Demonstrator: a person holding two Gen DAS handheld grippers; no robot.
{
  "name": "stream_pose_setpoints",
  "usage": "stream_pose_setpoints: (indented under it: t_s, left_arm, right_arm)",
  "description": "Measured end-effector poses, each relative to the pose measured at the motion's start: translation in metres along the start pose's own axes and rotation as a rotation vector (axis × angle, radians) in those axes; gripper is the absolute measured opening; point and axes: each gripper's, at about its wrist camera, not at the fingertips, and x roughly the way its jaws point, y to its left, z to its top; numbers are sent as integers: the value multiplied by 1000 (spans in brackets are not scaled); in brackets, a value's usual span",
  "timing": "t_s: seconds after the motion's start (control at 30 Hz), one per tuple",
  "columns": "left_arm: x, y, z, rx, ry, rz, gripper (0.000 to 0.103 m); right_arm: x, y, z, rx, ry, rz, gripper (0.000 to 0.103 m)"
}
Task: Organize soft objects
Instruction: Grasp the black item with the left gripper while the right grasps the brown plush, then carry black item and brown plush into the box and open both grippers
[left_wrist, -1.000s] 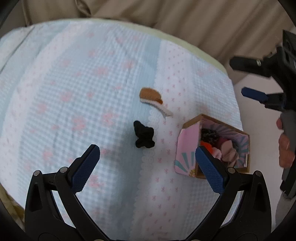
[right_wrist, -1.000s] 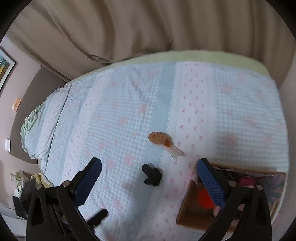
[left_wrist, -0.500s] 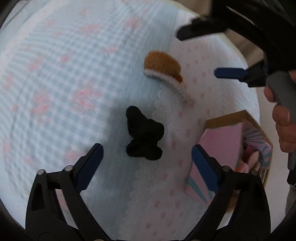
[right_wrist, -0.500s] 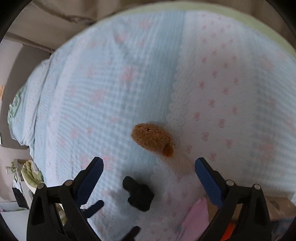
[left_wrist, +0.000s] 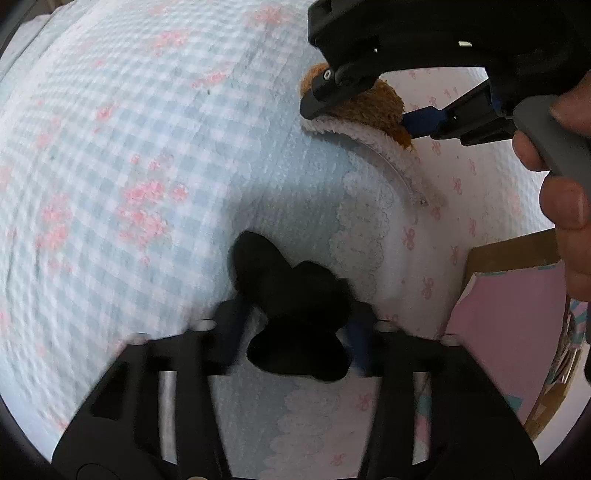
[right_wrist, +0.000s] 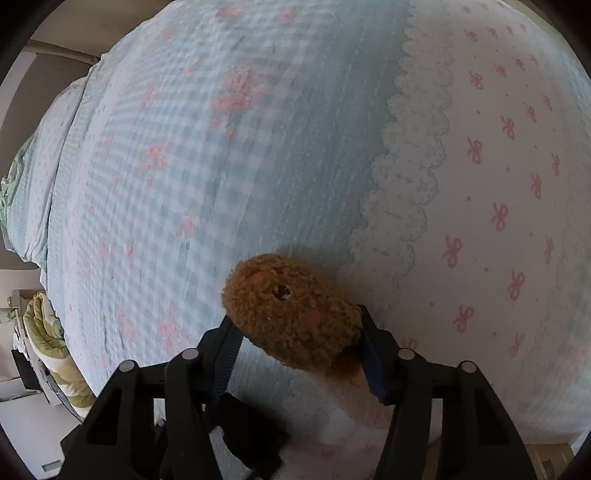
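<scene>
Beside box (left_wrist: 517, 317) — bedspread (left_wrist: 147, 147); claws apart

Right tool (right_wrist: 295, 347) clamps brown plush toy (right_wrist: 291, 314) on bedspread (right_wrist: 258, 129).

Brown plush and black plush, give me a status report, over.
Left gripper jaws closed around black plush. Right gripper jaws clamping brown plush. Both on the bedspread; box at right, path unobstructed.

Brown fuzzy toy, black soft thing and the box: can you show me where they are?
brown fuzzy toy (right_wrist: 291, 317): right wrist view, on its furry face.
black soft thing (left_wrist: 291, 295): left wrist view, on its middle.
box (left_wrist: 513, 306): left wrist view, on its pink flap.
</scene>
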Motion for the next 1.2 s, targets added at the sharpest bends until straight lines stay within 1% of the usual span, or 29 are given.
stream_pose_setpoints:
  t_s: [0.07,0.13,0.33,0.47,0.6,0.73,0.8,0.83,0.87,1.0,1.07,1.2]
  left_arm:
    - [0,3,2,-17,5,-16,25]
    - [-1,6,3,-24,6,-25,23]
    - [-17,20,9,-28,-18,-49,22]
    - [-38,33,19,-36,-42,-63,22]
    - [-60,44,25,-40,-65,-59,22]
    - [-93,57,29,-30,-103,-64,22]
    - [-112,53,24,-19,-128,-66,22]
    - [-121,45,18,-14,-139,-65,22]
    - [-135,46,17,-8,-153,-67,22]
    - [-178,40,9,14,-193,-73,22]
    - [-208,40,4,36,-213,-75,22]
    - [-254,37,-5,89,-248,-74,22]
  right_arm:
    - [0,1,0,-13,-10,-17,49]
    - [-3,1,-1,-14,-22,-20,46]
    - [-12,5,-6,1,-59,-11,44]
    - [-23,22,-8,12,-89,-5,44]
    - [-46,32,-18,15,-130,-1,44]
    - [-75,47,-31,14,-176,1,44]
    - [-91,53,-39,11,-200,-1,44]
    - [-100,55,-46,10,-212,-2,44]
    - [-110,61,-53,9,-227,-2,44]
    - [-153,78,-84,3,-287,-10,44]
    - [-176,83,-99,4,-322,-15,44]
    - [-219,95,-137,19,-388,-7,44]
